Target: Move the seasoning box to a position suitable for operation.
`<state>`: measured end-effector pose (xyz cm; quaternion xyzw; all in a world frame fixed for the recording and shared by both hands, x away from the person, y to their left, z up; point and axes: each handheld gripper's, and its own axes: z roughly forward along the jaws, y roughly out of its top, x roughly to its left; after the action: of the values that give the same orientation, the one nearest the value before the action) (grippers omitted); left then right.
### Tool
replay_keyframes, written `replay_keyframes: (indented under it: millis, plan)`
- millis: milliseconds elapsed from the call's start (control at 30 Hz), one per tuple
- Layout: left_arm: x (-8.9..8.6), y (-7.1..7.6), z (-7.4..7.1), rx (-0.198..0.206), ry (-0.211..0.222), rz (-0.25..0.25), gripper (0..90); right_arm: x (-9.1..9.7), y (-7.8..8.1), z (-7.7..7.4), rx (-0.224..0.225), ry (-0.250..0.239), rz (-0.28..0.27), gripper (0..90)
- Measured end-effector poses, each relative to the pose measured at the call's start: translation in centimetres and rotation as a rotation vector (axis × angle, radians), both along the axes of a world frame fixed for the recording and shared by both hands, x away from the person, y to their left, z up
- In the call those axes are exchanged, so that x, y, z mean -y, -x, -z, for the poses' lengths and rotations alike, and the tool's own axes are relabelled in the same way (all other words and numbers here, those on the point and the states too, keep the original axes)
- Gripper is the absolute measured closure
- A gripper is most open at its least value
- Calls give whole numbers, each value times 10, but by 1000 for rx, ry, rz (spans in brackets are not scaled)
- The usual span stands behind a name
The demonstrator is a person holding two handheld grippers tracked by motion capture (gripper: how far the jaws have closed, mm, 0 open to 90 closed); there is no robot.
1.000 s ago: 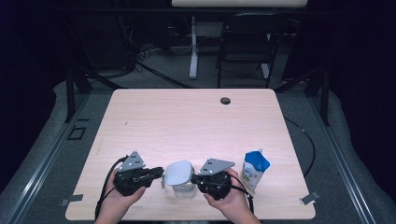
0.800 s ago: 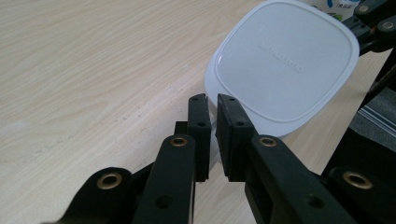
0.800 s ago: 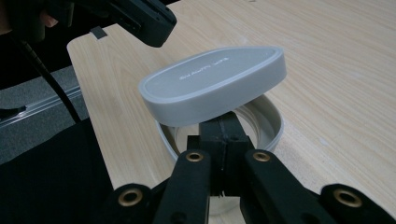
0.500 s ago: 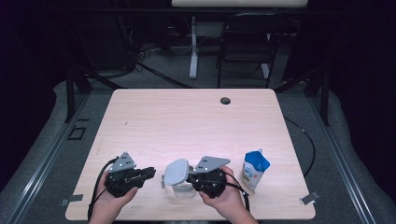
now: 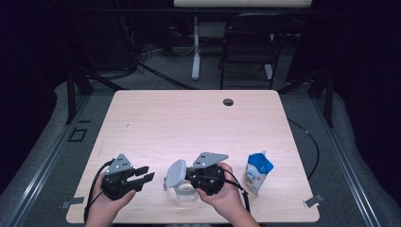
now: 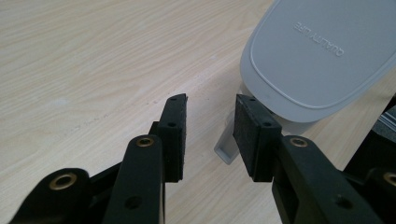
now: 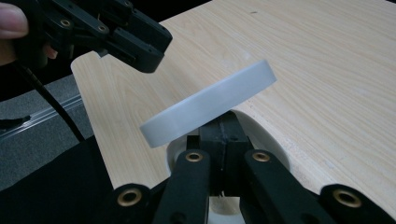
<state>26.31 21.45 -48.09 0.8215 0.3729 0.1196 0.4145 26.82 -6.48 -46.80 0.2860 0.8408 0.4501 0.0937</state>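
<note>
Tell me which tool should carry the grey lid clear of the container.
Right. The right tool is shut on the grey oval plastic lid, tilted above the clear container; the left tool stands open, empty.

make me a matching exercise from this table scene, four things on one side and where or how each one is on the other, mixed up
Things:
1. grey lid
2. milk carton
3. left tongs
4. round black hole

Place or state:
A. near the far edge of the table
B. standing upright near the right edge
C. open, with nothing between the pads
D. tilted up over the clear container, clamped by the right tongs

Pairs: 1-D, 2-B, 3-C, 4-A
</note>
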Motion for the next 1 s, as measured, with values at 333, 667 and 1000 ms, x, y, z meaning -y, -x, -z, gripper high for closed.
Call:
replay_keyframes:
  millis: [333,667,1000]
  plan:
    - [-1,-2,2,-10,-10,-2,599,-10,-2,-10,3,7,-10,900]
    - [0,-1,1,-12,-5,1,597,-13,-5,-13,-3,8,-9,900]
    - [1,-1,1,-10,-6,6,598,-20,-3,-21,13,19,-21,900]
